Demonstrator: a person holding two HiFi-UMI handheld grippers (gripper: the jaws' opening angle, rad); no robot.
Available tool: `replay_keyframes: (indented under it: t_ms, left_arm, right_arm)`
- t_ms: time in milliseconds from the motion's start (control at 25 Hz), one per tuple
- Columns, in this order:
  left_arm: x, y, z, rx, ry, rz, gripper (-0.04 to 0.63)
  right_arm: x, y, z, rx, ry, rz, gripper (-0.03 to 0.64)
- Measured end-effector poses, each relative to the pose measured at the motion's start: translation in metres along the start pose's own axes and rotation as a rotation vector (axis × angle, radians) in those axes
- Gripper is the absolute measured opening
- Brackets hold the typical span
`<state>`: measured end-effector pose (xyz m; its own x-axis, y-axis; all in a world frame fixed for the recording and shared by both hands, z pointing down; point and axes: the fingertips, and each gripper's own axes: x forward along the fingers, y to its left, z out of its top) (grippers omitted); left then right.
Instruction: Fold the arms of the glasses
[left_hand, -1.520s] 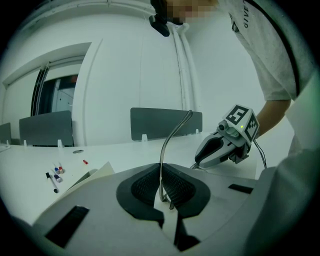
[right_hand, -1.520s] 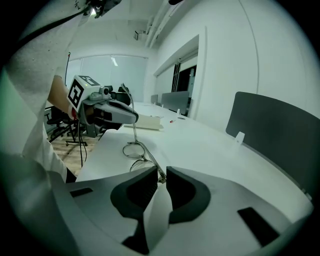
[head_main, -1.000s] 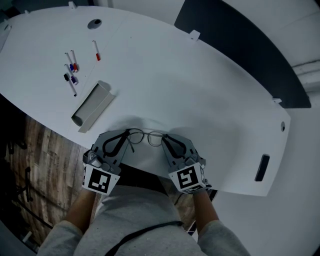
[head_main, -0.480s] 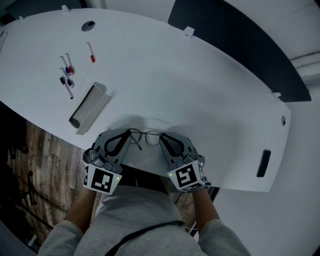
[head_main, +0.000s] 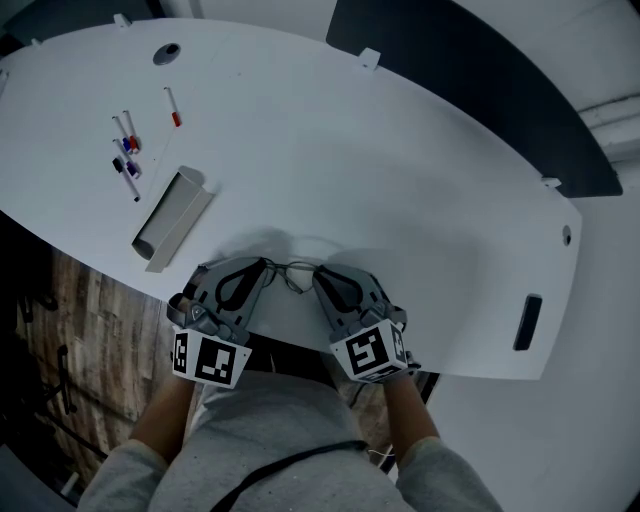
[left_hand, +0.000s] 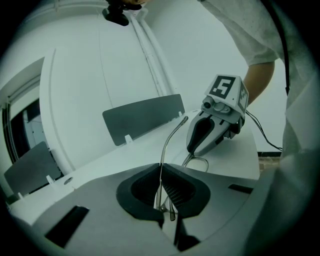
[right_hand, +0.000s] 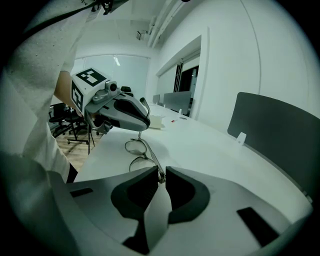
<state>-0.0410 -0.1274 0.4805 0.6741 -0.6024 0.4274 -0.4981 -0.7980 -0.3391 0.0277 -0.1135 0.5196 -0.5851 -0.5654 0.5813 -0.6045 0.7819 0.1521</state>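
Thin wire-framed glasses (head_main: 296, 272) lie near the front edge of the white table (head_main: 400, 170), between my two grippers. My left gripper (head_main: 264, 266) is shut on one temple arm (left_hand: 169, 140), which rises from between the jaws and curves up to the right. A lens rim (left_hand: 198, 161) shows beyond it, under the right gripper (left_hand: 193, 149). My right gripper (right_hand: 161, 172) is shut on the glasses (right_hand: 136, 148) at the frame's end by the hinge; both lenses rest on the table ahead of it. The left gripper (right_hand: 142, 124) hangs over the far lens.
A grey open-ended box (head_main: 168, 218) lies to the left on the table, with several markers (head_main: 128, 152) and a red-capped pen (head_main: 172, 108) behind it. Dark divider panels (left_hand: 144, 117) stand at the table's back. A black slot (head_main: 526, 322) sits at the right.
My left gripper has shifted right toward the right gripper with the temple arm in it, and the glasses look narrower between the two. The right gripper has stayed put.
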Motion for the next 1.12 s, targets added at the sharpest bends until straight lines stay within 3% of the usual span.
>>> replay_keyframes:
  t_ms: [800,1120]
  left_arm:
    - [0.017,-0.02,-0.006,0.241,0.12,-0.006,0.024]
    - [0.019,-0.03,-0.012,0.349,0.166,-0.014,0.023]
  right_arm:
    - [-0.001,-0.002,-0.002,-0.015,-0.001,0.018,0.057]
    - [-0.011,-0.006,-0.008,0.039,0.001,0.006,0.057]
